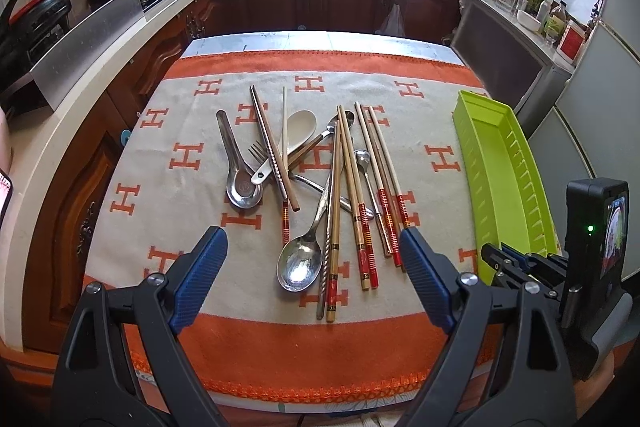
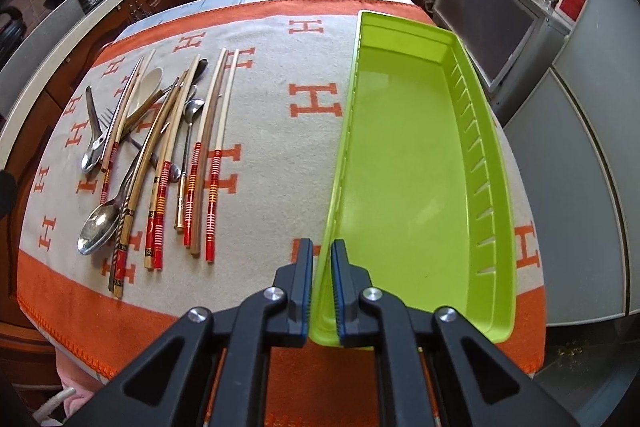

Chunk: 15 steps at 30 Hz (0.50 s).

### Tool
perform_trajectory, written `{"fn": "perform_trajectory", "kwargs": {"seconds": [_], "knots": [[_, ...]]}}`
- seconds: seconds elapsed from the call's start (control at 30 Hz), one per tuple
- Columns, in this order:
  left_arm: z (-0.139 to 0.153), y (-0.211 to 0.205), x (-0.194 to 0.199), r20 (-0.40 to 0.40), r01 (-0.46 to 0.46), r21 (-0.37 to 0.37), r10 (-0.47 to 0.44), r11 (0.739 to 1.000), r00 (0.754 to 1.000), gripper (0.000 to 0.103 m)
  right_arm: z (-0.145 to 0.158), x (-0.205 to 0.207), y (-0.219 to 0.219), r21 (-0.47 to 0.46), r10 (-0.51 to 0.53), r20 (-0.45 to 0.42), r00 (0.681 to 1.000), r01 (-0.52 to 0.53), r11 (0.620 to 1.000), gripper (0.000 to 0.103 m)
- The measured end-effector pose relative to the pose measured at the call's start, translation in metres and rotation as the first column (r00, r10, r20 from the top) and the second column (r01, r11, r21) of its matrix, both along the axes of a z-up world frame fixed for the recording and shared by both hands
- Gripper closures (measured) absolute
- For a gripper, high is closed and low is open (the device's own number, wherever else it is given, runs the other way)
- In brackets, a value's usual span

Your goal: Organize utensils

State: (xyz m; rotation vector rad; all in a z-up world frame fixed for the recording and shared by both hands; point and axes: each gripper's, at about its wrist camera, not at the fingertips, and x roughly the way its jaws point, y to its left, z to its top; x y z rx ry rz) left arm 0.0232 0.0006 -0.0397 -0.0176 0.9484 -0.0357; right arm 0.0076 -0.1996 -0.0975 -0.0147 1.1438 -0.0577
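The right claw (image 2: 321, 259) is clamped on the near left corner of the green tray (image 2: 404, 163), its two blue-lined fingers (image 2: 306, 267) pressed against either side of the tray's thin wall. The tray lies lengthwise along the right side of the bench, on an orange and cream cloth (image 2: 276, 131) patterned with letter H shapes, and nothing lies inside it. Slots run along its right wall.

The left claw (image 1: 314, 247) hangs spread wide above the near edge of the cloth, its blue pads (image 1: 200, 275) well apart and holding nothing. Just beyond it lies the jumble of utensils, left of the tray and apart from it. A large metal spoon (image 1: 300, 263) is nearest, bowl toward the claw. Beside it, to the right, several chopsticks (image 1: 362, 203) with red banded ends fan out, some crossing over a small metal spoon (image 1: 363, 159). Farther back sit a metal soup spoon (image 1: 240, 183), a fork (image 1: 258, 151) partly buried under other pieces, and a white spoon (image 1: 300, 127). In the left wrist view the right claw's body shows at the tray's near end.
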Motion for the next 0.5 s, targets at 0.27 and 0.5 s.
{"fn": "perform_trajectory", "kwargs": {"seconds": [0.27, 0.5], "knots": [[0.000, 0.001, 0.000, 0.000, -0.004, -0.002, 0.004, 1.000, 1.000, 0.017, 0.005, -0.009, 0.027, -0.041, 0.141, 0.020, 0.990, -0.141, 0.989, 0.095], [0.000, 0.003, -0.002, 0.001, -0.009, -0.001, 0.009, 1.000, 1.000, 0.017, 0.007, -0.010, 0.030, 0.003, 0.150, -0.006, 0.989, -0.150, 0.989, 0.096]]}}
